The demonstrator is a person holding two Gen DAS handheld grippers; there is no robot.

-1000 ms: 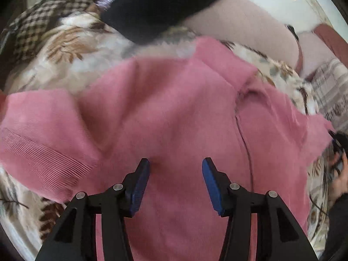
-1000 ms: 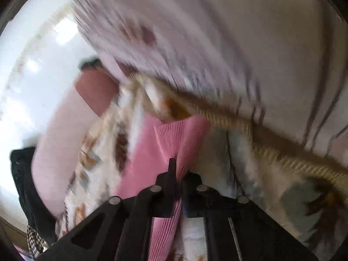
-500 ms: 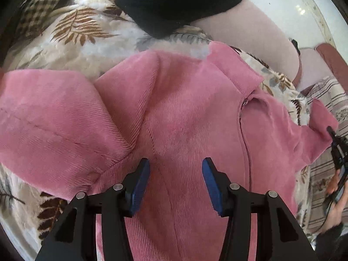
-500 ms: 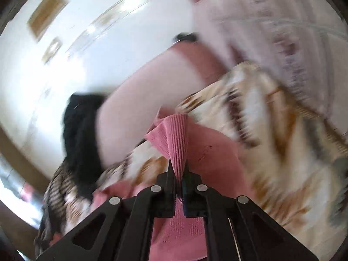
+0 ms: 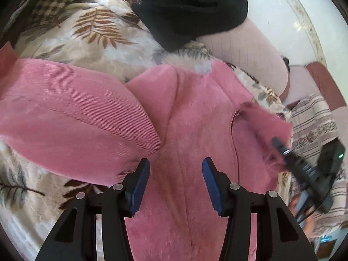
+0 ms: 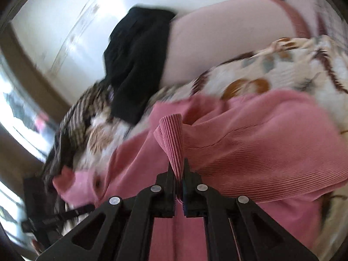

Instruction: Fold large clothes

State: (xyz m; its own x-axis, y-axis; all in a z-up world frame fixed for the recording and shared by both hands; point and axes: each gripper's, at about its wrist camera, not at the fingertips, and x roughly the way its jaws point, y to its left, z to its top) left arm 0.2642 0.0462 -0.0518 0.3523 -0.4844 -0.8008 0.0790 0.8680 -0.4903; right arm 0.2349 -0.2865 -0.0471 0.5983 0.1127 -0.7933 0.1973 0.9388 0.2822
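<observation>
Between the right gripper's (image 6: pixel 178 169) tight fingers sat a thin pinch of the pink sweater's (image 5: pixel 191 117) sleeve; it could slip out. Under the left gripper (image 5: pixel 175 175), spread and empty, the sweater lay on the blanket (image 5: pixel 91 50).

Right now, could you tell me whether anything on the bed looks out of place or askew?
Nothing looks damaged or spilled. The pink sweater lies rumpled on the leaf-print blanket, one sleeve folded inward, its other cuff pinched in the right tool. A black garment sits heaped behind it, unfolded.
</observation>
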